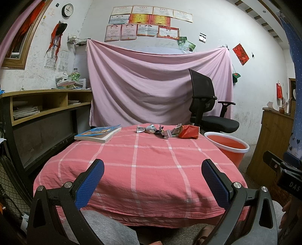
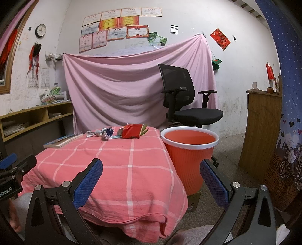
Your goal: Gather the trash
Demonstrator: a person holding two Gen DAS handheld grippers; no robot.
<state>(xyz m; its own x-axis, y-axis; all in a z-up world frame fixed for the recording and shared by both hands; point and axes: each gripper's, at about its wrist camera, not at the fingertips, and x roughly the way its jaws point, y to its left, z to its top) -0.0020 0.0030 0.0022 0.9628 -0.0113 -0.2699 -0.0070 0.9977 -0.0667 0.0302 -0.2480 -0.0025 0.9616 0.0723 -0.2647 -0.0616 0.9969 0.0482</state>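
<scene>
A pink sheet (image 1: 158, 86) hangs across the white back wall (image 2: 236, 62). Above the sheet are rows of certificates (image 1: 149, 22); to its upper left, a round clock (image 1: 67, 9). Left of the sheet stands a wooden shelf unit (image 1: 47, 105), and a black office chair (image 2: 186, 99) stands before its right side.

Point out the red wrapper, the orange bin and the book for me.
red wrapper (image 2: 132, 132), right wrist view, on its crumpled red face.
orange bin (image 2: 188, 164), right wrist view, on its ribbed outer wall.
book (image 1: 98, 132), left wrist view, on its blue cover.
</scene>
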